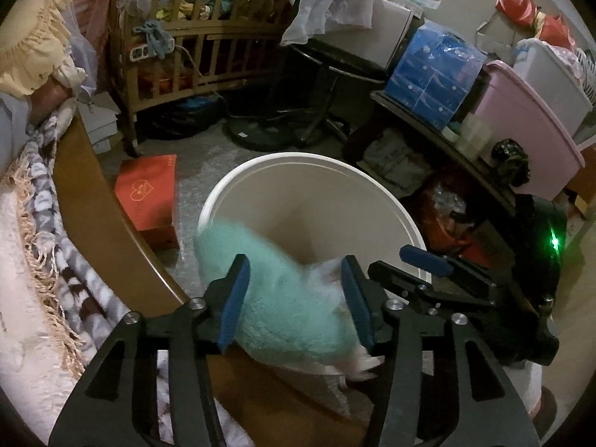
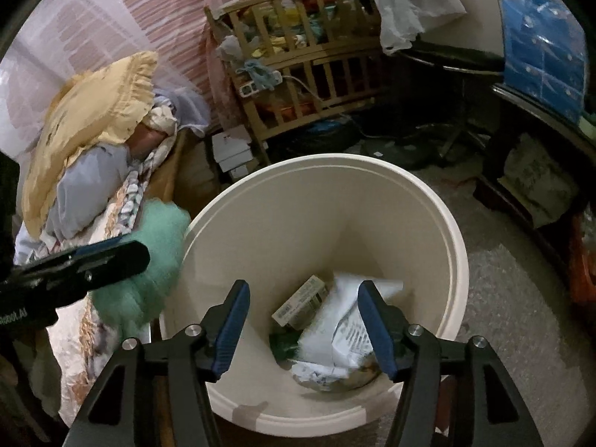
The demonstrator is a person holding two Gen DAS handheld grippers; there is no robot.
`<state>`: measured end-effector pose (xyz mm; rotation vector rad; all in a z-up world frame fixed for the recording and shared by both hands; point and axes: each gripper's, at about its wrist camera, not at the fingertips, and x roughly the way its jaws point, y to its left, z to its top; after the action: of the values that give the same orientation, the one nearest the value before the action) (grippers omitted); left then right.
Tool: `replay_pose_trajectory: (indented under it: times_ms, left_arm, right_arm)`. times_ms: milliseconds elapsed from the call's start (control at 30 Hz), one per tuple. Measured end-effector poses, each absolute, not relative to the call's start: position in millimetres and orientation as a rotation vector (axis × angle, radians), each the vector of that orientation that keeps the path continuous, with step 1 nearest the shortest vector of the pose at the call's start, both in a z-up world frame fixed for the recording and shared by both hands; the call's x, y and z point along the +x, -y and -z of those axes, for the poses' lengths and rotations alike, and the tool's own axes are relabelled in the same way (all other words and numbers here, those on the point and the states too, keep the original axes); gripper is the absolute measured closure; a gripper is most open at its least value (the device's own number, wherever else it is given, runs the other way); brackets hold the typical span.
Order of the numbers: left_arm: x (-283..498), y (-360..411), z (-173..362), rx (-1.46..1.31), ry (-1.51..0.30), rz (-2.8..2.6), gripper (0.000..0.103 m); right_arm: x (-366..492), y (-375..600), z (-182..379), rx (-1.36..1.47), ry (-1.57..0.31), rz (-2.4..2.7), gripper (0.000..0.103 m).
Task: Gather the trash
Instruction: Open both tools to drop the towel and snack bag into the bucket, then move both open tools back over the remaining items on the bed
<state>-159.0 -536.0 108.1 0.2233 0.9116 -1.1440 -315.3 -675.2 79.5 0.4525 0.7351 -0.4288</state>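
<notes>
Straddling a fuzzy green cloth [image 1: 283,298], the left gripper [image 1: 294,298] stands half open; whether its pads press is unclear. Sitting at the bin [image 2: 452,238] rim, the cloth could fall outside. The right gripper [image 2: 309,324], half open, holds nothing; paper [image 2: 346,320] lies below its fingers.

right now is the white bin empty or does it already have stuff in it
Not empty. The right wrist view looks into the white bin: a small carton and crumpled white paper lie at the bottom, most of it unfilled.
</notes>
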Motion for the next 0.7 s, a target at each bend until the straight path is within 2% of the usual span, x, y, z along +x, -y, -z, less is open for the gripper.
replay_pose_trajectory:
  times_ms: [700]
  left_arm:
    - [-142,448,-123,0.262,-0.821,0.951,0.050]
  right_arm:
    - [-291,620,-89,0.391,-0.755,0.301,0.039]
